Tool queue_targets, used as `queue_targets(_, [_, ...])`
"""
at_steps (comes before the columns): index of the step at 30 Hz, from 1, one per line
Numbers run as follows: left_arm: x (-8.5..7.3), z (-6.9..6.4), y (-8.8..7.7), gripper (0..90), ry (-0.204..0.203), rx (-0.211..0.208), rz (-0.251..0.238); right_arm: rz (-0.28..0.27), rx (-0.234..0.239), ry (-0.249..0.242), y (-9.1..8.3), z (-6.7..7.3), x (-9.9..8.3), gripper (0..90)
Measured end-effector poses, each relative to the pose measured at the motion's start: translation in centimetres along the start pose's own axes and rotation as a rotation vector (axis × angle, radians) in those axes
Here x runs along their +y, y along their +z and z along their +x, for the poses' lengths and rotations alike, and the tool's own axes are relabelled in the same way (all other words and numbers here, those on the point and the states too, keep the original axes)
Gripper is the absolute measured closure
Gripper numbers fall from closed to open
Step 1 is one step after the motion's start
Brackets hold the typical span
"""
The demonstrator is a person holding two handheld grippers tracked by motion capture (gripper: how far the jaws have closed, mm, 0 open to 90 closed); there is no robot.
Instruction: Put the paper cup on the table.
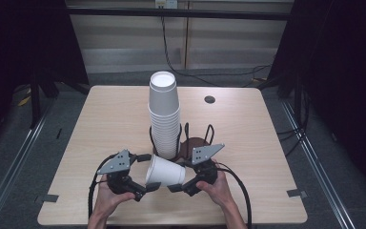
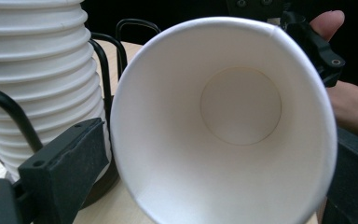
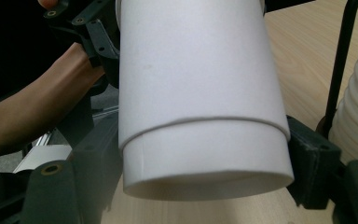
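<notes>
White paper cup (image 1: 165, 171) lies sideways just in front of the cup stack (image 1: 164, 119), mouth toward left hand-held gripper (image 1: 144, 173), whose jaws stand open around the rim. Right hand-held gripper (image 1: 179, 175) clamps its base end, above the surface (image 1: 105, 124).

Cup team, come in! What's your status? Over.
Right gripper clamped on paper cup, held sideways. Left gripper open around its mouth. Cup stack close behind, not blocking.

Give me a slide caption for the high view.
Two handheld grippers hold a paper cup sideways before a stack of cups in a wire rack.
</notes>
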State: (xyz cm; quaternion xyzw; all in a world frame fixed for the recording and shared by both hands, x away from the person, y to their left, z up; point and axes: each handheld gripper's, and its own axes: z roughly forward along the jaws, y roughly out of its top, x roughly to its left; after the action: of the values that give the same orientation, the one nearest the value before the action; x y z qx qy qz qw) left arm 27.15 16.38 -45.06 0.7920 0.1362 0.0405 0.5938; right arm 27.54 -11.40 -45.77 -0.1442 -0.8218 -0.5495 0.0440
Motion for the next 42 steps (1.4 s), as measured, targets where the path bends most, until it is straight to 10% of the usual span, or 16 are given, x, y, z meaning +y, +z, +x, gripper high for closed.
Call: queue_targets(42, [0.65,0.21,0.11,10.4,-0.02,-0.082,0.033,-0.028,0.018,-0.018,0.31,-0.18,-0.56,20.0])
